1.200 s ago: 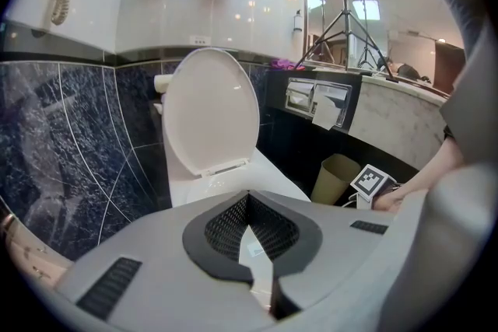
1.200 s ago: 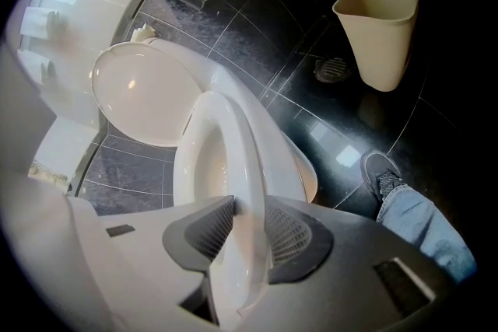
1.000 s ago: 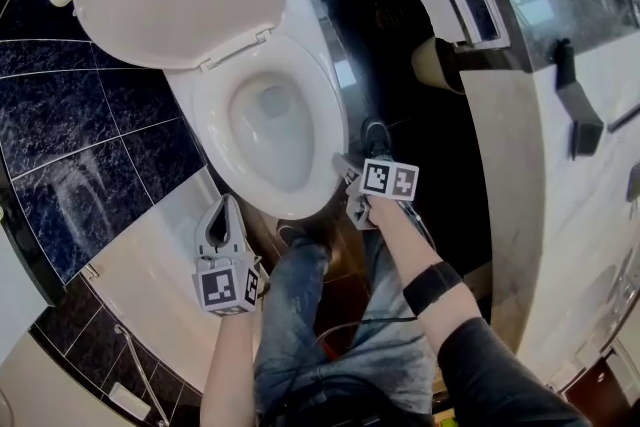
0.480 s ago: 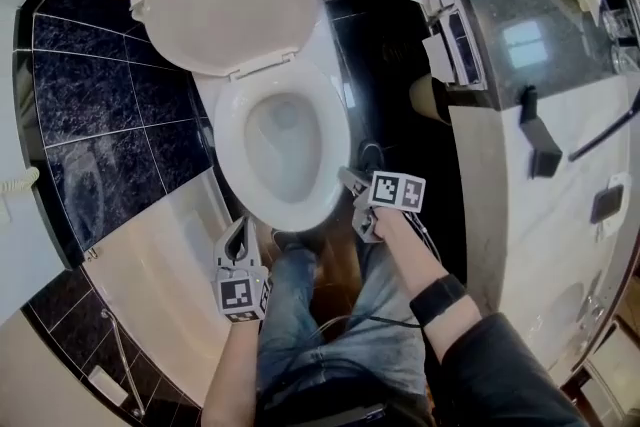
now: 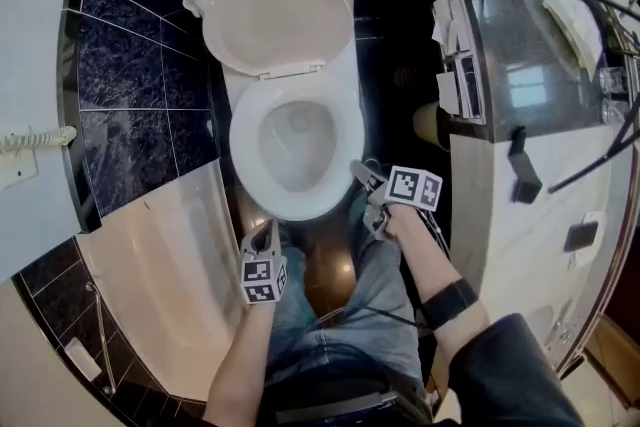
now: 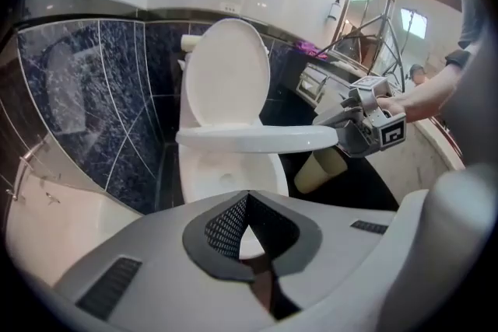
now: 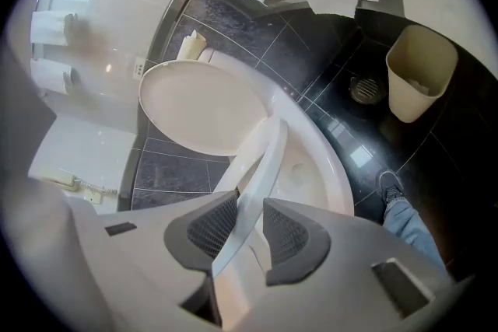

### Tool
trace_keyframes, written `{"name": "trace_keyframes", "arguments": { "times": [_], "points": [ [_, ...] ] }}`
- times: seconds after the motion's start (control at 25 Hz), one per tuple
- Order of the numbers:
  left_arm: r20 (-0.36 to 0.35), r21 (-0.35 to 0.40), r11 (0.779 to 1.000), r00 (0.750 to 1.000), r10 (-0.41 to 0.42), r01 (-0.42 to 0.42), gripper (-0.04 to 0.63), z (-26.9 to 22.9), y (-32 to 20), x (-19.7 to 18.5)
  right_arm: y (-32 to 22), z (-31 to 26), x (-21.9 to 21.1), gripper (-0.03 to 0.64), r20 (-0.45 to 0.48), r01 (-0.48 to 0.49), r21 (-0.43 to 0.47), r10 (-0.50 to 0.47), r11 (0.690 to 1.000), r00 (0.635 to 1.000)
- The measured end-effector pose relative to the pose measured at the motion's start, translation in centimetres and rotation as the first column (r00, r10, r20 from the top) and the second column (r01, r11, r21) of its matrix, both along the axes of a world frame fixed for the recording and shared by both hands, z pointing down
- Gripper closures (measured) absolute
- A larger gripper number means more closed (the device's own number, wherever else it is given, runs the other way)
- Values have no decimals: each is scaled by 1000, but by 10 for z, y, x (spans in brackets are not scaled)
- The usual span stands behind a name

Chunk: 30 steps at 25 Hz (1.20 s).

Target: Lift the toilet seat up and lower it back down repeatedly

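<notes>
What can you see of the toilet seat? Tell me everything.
The toilet seat is a white, glossy, plastic-looking ring. It is tilted partway up, its front clear of the bowl, its back by the foot of the upright lid. The right gripper pinches its front rim; nothing else is seen touching it.

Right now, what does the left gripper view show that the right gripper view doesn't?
Only the left gripper view shows the right hand-held gripper from outside, holding the white plastic toilet seat lifted off the white ceramic bowl. Only the right gripper view shows its padded fingers clamped on the seat's edge, plus a dark shoe. Both show the raised white lid and beige waste bin.
</notes>
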<state>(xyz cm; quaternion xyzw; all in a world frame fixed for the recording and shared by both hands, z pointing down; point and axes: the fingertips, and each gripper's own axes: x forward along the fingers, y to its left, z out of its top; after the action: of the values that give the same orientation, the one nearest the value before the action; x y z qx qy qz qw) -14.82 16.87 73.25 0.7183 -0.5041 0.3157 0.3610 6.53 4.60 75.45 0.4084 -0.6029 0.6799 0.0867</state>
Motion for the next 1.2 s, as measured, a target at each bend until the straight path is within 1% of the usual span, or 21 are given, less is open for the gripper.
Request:
{"name": "trace_keyframes", "arguments": {
  "times": [0.08, 0.2, 0.32, 0.48, 0.52, 0.6, 0.68, 0.84, 0.92, 1.0, 1.08, 1.2],
  "points": [
    [-21, 35, 999, 999, -29, 29, 595, -7, -22, 7, -5, -6, -3, 491, -2, 8, -2, -8, 1000, 1000],
    [-33, 79, 995, 997, -66, 68, 595, -23, -47, 12, -8, -14, -5, 488, 2, 6, -13, -6, 1000, 1000],
    [-50, 99, 990, 994, -92, 97, 595, -40, -63, 15, -17, -24, -4, 485, 12, -4, -13, 4, 1000, 1000],
    [-54, 124, 983, 990, -130, 136, 595, -56, -83, 11, -31, -40, -6, 485, 30, -22, -11, 22, 1000, 999],
    [-62, 128, 981, 988, -141, 148, 595, -62, -89, 11, -36, -47, -5, 485, 36, -24, 2, 24, 1000, 999],
    [-75, 134, 976, 984, -162, 171, 595, -74, -103, 10, -46, -67, -5, 548, 46, -12, 40, 10, 999, 999],
    [-79, 148, 971, 981, -175, 185, 595, -86, -117, 9, -56, -87, -6, 548, 43, 16, 88, -20, 996, 999],
    [-78, 197, 962, 981, -177, 189, 595, -108, -153, 8, -76, -117, 1, 600, -10, 63, 174, -62, 983, 998],
    [-75, 227, 956, 982, -174, 187, 595, -118, -173, 9, -84, -128, 7, 609, -41, 80, 215, -73, 973, 996],
    [-61, 260, 949, 984, -169, 179, 595, -128, -195, 9, -92, -140, 11, 609, -80, 116, 268, -98, 956, 992],
    [-43, 290, 943, 986, -159, 165, 595, -137, -217, 7, -100, -150, 14, 607, -146, 179, 329, -137, 927, 980],
    [-22, 316, 937, 989, -148, 148, 595, -149, -250, 5, -111, -162, 19, 604, -255, 279, 399, -187, 873, 949]
  ]
}}
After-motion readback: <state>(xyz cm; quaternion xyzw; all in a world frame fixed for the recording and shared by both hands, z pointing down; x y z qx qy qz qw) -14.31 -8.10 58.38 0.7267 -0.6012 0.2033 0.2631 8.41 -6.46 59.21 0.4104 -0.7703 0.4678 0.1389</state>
